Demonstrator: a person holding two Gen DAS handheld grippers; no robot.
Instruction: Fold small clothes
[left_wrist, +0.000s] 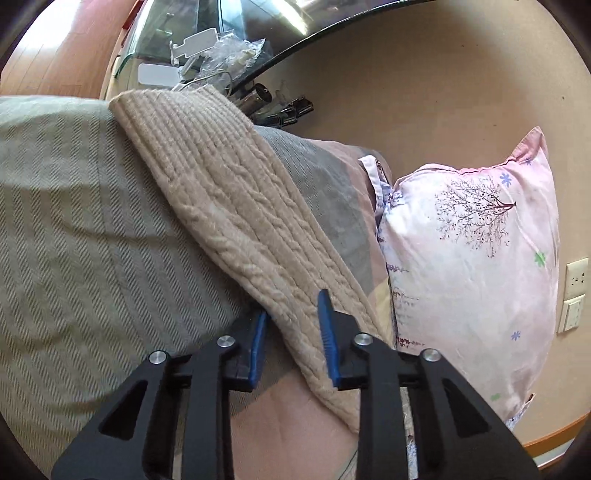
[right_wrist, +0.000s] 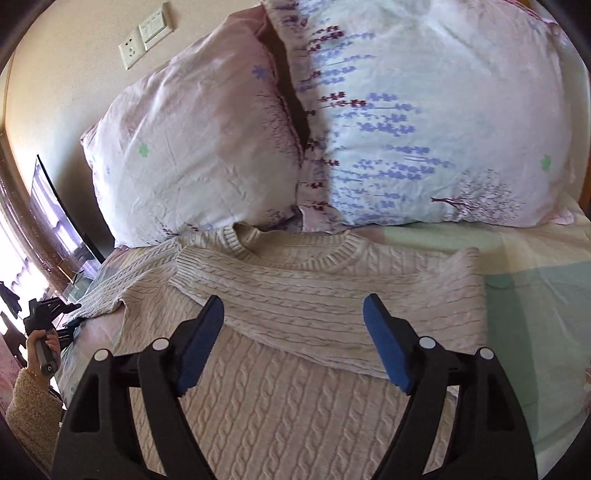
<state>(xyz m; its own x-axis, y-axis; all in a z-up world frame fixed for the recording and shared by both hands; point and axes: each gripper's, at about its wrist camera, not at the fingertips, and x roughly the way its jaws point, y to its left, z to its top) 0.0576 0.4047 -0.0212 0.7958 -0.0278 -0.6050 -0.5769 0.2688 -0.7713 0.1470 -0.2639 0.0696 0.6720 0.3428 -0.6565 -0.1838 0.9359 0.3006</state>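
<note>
**A:** Starting from the left side, where was the left gripper (left_wrist: 293, 325)?

**B:** It sat at the sleeve (left_wrist: 236, 218) of the cream cable-knit sweater (right_wrist: 295, 387), which lay flat on the bed (right_wrist: 535, 295) just below the two floral pillows (right_wrist: 192, 155). Its fingers (left_wrist: 327, 325) straddled the sleeve's edge with a visible gap between the blue pads, so they were released or only partly closed, not yet pinching the knit firmly. The sleeve stretched out away from the camera over the striped bedding (left_wrist: 74, 221).

**A:** What would doing this step well have called for?

**B:** I judged the sleeve fold was in hand. The pads should have closed squarely on the cuff end, taking both layers, then carried it across the chest low and flat so the knit didn't bunch.

**A:** And on the right?

**B:** The other sleeve (right_wrist: 332, 302) already lay folded across the chest below the collar (right_wrist: 295, 251). The right gripper (right_wrist: 293, 332) hovered above it with fingers (right_wrist: 388, 350) spread wide, grasping nothing. It could have pressed that fold down to hold the body steady.
</note>
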